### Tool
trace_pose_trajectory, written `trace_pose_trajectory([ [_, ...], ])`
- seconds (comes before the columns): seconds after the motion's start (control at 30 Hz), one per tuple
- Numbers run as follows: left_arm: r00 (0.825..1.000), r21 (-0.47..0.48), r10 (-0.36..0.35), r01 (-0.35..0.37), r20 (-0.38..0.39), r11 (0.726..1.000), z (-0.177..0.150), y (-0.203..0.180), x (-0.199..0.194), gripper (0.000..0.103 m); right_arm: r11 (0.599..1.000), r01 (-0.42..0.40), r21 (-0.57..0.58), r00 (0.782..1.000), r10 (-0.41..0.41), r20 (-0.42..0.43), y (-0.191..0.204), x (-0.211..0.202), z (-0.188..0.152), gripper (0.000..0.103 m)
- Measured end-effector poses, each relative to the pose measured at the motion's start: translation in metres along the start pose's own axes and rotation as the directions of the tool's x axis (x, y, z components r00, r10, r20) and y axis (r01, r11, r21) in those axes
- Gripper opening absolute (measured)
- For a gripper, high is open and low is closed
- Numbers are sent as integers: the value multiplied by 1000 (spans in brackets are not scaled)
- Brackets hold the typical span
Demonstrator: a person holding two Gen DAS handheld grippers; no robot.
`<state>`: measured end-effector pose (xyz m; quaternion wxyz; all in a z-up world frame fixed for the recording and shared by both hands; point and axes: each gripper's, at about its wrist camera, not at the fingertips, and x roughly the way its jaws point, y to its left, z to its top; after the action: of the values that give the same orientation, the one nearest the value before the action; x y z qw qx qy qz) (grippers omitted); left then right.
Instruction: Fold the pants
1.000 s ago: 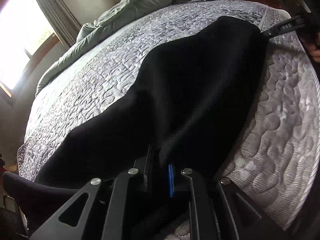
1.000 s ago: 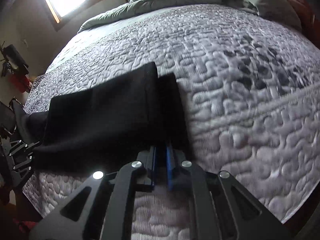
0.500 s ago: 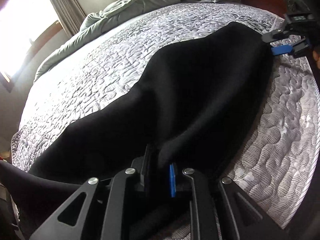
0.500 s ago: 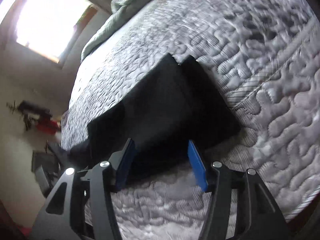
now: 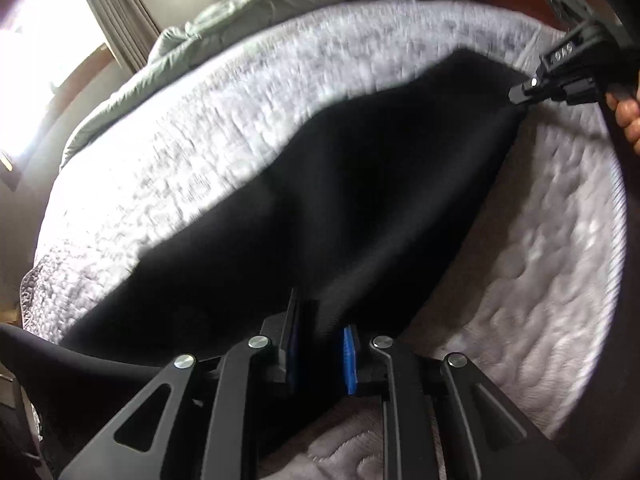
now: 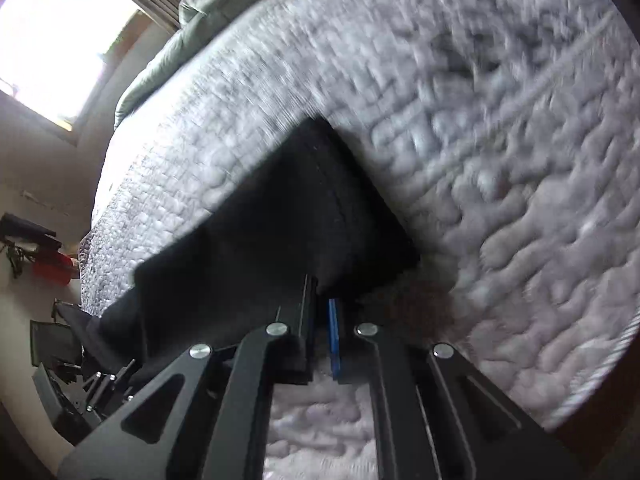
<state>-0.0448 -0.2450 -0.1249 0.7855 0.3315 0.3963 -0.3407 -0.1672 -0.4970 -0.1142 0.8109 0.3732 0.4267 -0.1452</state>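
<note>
Black pants (image 5: 360, 200) lie lengthwise across a grey quilted bed (image 5: 200, 140). My left gripper (image 5: 320, 344) is shut on the near end of the pants, with black cloth bunched between its blue pads. My right gripper (image 6: 322, 320) is shut on the edge of the far end of the pants (image 6: 280, 220). In the left wrist view the right gripper (image 5: 520, 96) shows at the upper right, pinching the cloth's far corner, with a hand behind it.
A grey-green duvet (image 5: 260, 12) is heaped at the head of the bed. A bright window (image 6: 60, 32) is on the left. Dark equipment and a red object (image 6: 52, 264) stand by the wall beyond the bed's left edge. Both views are motion-blurred.
My right gripper was shut on the pants a second ago, opened half a second ago, and has shut again on the pants' edge. My left gripper kept its hold; the cloth shifted slightly.
</note>
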Motion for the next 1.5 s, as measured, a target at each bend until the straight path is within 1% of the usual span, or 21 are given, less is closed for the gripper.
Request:
trace_pose_trajectory([
  [0.07,1000,-1,6,-6,15,1000,-1,-1,3,18,1000,-3,-17,1000,3,13,0,-4,-4,11],
  [0.1,1000,-5,6,-6,15,1000,-1,-1,3,18,1000,-1,-10,1000,2,19,1,-10,-5,24],
  [0.17,1000,-29,-8,8,13,1000,0,2,3,20,997,74,-9,996,-74,46,6,-27,-8,39],
  [0.23,1000,-57,-24,25,12,998,1,7,5,20,977,213,-26,973,-209,96,17,-50,-14,39],
  [0.3,1000,-67,-25,26,15,997,1,6,5,21,967,249,-47,959,-240,153,26,-71,-23,39],
  [0.37,1000,-73,-23,25,21,997,0,5,5,21,978,178,-114,975,-159,154,53,-76,-30,39],
  [0.47,999,-90,-31,34,31,995,-3,9,5,21,979,30,-201,998,-19,53,97,-48,-40,39],
  [0.53,998,-114,-44,48,37,992,-6,14,3,23,975,-16,-221,999,10,-31,122,-14,-46,39],
  [0.6,997,-152,-66,71,38,986,-8,20,-1,26,976,-27,-216,995,5,-102,134,20,-50,35],
  [0.63,996,-172,-83,87,29,981,-10,24,-4,30,976,7,-217,989,-39,-144,138,40,-55,36],
  [0.7,992,-218,-125,129,34,967,-14,35,-19,38,965,62,-254,988,-94,-120,141,56,-61,36],
  [0.77,989,-300,-135,145,54,943,-23,55,-42,63,956,88,-281,989,-118,-92,147,53,-67,36],
  [0.83,993,-384,-108,118,46,916,-31,79,-56,76,946,111,-304,987,-140,-76,150,54,-70,36],
  [0.97,997,-564,-59,27,-39,826,-47,145,-64,77,948,120,-296,987,-147,-71,150,59,-67,37],
  [1.03,993,-654,-92,26,-68,756,-52,179,-58,77,944,129,-302,986,-156,-66,153,58,-67,37],
  [1.1,985,-702,-138,27,-102,711,-52,202,-47,77,943,135,-306,985,-161,-62,155,61,-66,38],
  [1.3,960,-768,-216,2,-178,640,-48,233,-15,77,945,127,-303,986,-153,-65,163,66,-69,38],
  [1.33,956,-778,-234,8,-179,628,-52,237,-11,76,944,127,-306,986,-154,-65,163,67,-69,38],
  [1.4,947,-806,-277,33,-164,592,-57,243,-6,56,944,125,-306,986,-151,-63,162,65,-71,38],
  [1.43,942,-821,-300,48,-153,569,-62,243,-3,38,944,124,-305,987,-150,-63,160,64,-72,38],
  [1.5,942,-837,-314,75,-118,542,-75,243,-6,24,945,120,-304,987,-146,-64,156,61,-72,38],
])
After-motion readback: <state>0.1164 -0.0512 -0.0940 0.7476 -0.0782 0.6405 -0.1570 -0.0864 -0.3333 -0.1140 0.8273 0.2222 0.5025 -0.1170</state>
